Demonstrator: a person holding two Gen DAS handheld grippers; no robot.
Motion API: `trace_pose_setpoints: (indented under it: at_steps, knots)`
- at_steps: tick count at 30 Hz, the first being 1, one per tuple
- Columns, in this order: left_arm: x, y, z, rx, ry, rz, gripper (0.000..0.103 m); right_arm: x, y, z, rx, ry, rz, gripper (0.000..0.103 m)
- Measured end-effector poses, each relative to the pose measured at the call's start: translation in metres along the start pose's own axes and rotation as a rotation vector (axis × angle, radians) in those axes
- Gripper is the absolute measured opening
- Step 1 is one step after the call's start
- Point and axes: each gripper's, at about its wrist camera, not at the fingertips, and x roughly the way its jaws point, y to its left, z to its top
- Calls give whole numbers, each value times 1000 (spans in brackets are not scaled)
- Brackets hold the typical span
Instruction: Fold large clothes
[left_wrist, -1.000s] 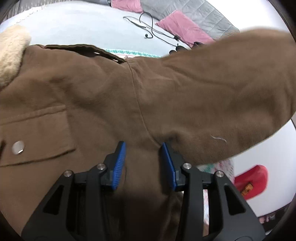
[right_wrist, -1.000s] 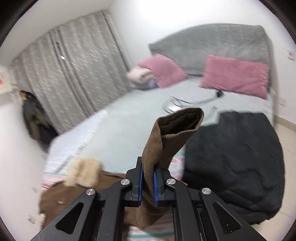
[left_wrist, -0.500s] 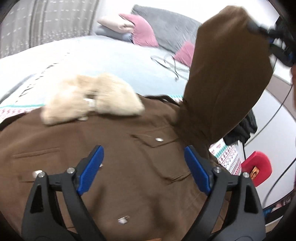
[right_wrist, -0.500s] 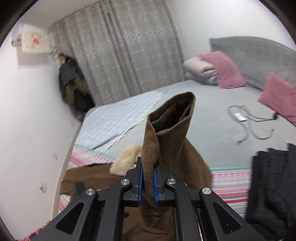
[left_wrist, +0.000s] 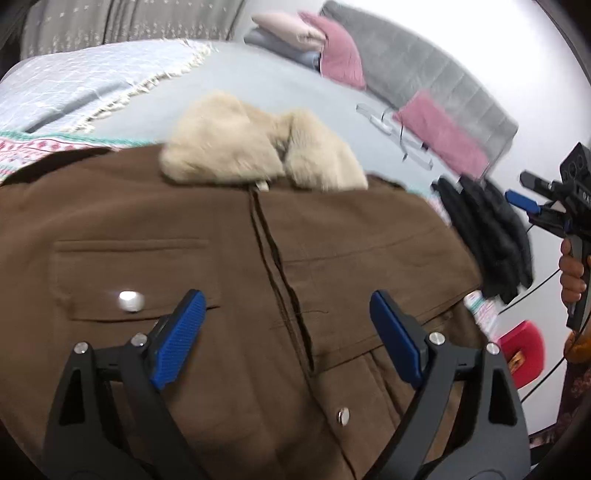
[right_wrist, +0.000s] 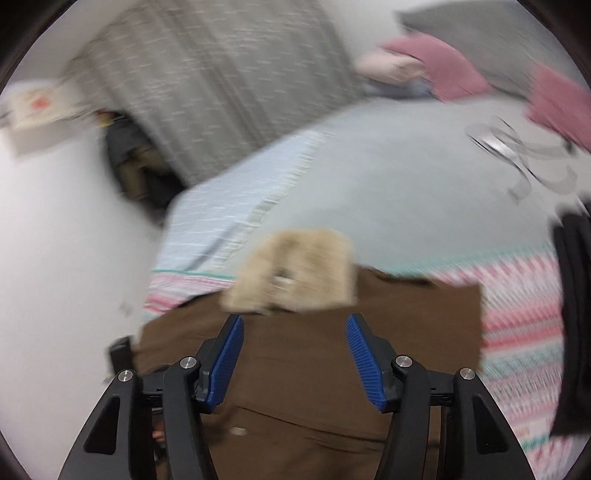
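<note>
A brown coat (left_wrist: 258, 258) with a cream fur collar (left_wrist: 258, 155) lies front up on the bed, with flap pockets and metal snaps. My left gripper (left_wrist: 288, 332) is open and empty, close above the coat's front closure. My right gripper (right_wrist: 295, 354) is open and empty above the coat (right_wrist: 314, 369), below its collar (right_wrist: 295, 273); this view is motion-blurred. The right gripper also shows at the right edge of the left wrist view (left_wrist: 532, 206), held in a hand. No raised sleeve is visible.
A dark garment (left_wrist: 491, 236) lies right of the coat on the patterned bedspread (right_wrist: 517, 332). Pink pillows (left_wrist: 439, 136) and a cable (left_wrist: 402, 136) are at the head of the bed. A red object (left_wrist: 524, 350) sits on the floor. Grey curtains (right_wrist: 221, 74) hang behind.
My right gripper opened and let go of the coat sleeve, which is no longer held up. My left gripper opened wide and drew back from the coat's underarm seam.
</note>
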Motion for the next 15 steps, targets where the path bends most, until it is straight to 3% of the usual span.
trace_pose_setpoints:
  at_steps: [3,4,6,7,9,11,15]
  knots:
    - [33,-15,-2,33,101,55,58,14,-50,-21,80,20,-93,59]
    - [41,-21,-3,42,132,77,40,19,-67,-30,104,28,-129,59]
    - [46,-33,-5,81,113,193,23,20,-92,-42,132,34,-163,59]
    - [42,-36,-6,98,91,234,7,22,-105,-49,148,37,-182,59]
    - [18,-40,-6,72,12,234,5,26,-123,-61,171,44,-208,59]
    - [9,-35,-8,45,9,253,3,29,-139,-74,191,41,-218,59]
    - [37,-20,-19,98,163,445,3,51,-150,-90,197,73,-240,59]
